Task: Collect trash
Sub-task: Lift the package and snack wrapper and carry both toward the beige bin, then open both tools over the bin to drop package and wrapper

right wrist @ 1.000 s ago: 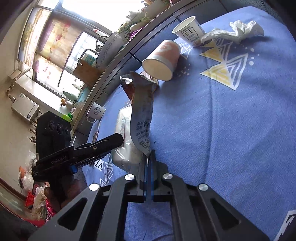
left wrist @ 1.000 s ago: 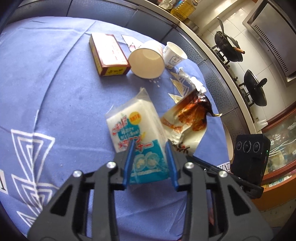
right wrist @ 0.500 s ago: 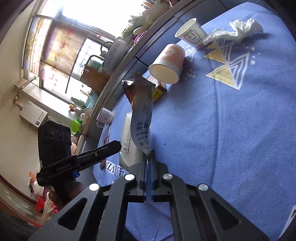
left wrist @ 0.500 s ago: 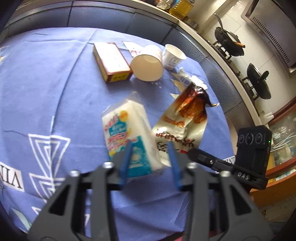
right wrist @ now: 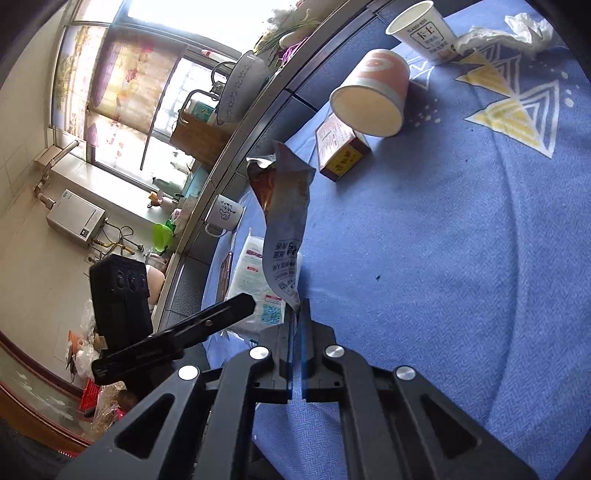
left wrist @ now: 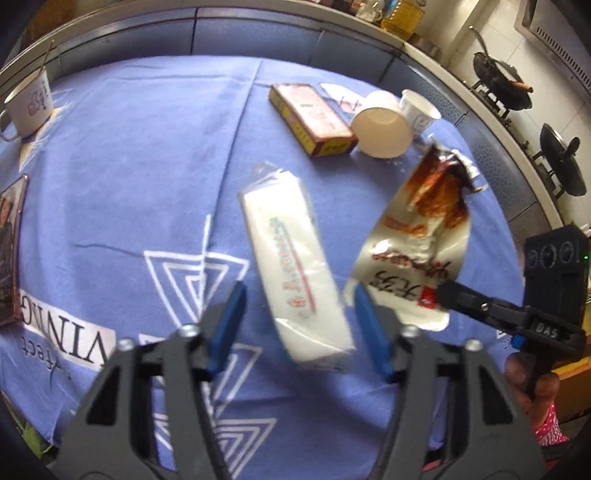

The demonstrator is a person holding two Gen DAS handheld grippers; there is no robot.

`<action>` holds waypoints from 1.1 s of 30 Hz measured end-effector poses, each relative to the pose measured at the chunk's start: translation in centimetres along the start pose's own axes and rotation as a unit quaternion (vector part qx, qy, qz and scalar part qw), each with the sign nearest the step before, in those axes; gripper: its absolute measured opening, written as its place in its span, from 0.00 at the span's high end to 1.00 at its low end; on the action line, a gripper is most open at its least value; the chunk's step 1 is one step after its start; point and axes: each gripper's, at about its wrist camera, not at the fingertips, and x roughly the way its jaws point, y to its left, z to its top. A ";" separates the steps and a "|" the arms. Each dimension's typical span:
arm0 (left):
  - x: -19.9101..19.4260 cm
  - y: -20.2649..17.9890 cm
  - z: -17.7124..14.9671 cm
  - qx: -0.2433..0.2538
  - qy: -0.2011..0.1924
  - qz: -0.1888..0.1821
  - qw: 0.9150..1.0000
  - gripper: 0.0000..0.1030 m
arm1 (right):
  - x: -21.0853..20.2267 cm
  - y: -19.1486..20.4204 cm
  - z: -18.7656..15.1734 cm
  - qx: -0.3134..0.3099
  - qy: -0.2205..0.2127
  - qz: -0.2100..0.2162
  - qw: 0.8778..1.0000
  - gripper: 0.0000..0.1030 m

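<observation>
My left gripper (left wrist: 299, 325) is open, its blue pads either side of a white tissue pack (left wrist: 291, 258), which looks loose between them above the blue tablecloth (left wrist: 147, 166). My right gripper (right wrist: 297, 317) is shut on an empty snack wrapper (right wrist: 286, 221) and holds it upright above the cloth; the wrapper also shows in the left wrist view (left wrist: 417, 236). The tissue pack (right wrist: 255, 280) shows behind the wrapper in the right wrist view.
A red-yellow box (left wrist: 310, 118), a tipped paper cup (left wrist: 382, 127), an upright paper cup (left wrist: 419, 112) and crumpled tissue (right wrist: 517, 29) lie at the far side. A white mug (left wrist: 29, 107) stands far left. A book edge (left wrist: 11, 251) lies at the left.
My left gripper has opened and let go of the tissue pack, which has turned over. The left gripper pulled back. My right gripper still holds the wrapper, raised a little.
</observation>
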 end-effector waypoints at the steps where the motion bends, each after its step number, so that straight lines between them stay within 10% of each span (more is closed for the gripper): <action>1: 0.4 0.6 0.0 -0.016 0.007 -0.019 1.000 0.71 | -0.2 -0.1 -0.1 0.002 -0.002 -0.002 1.000 0.98; 8: -0.9 -1.4 0.7 -0.017 -0.004 -0.101 0.995 0.72 | -4.5 -1.7 -0.3 0.018 -0.049 -0.013 0.999 0.98; 15: 1.2 -12.1 2.8 0.088 0.026 -0.158 0.983 0.72 | -13.9 -6.6 -1.5 0.066 -0.156 -0.052 0.984 0.98; 25: 9.7 -36.2 3.9 0.261 0.113 -0.240 0.928 0.72 | -29.8 -14.7 -5.5 0.115 -0.319 -0.239 0.910 0.98; 33: 17.0 -47.5 1.9 0.304 0.162 -0.228 0.911 0.71 | -33.1 -20.7 -6.8 0.143 -0.324 -0.328 0.876 0.98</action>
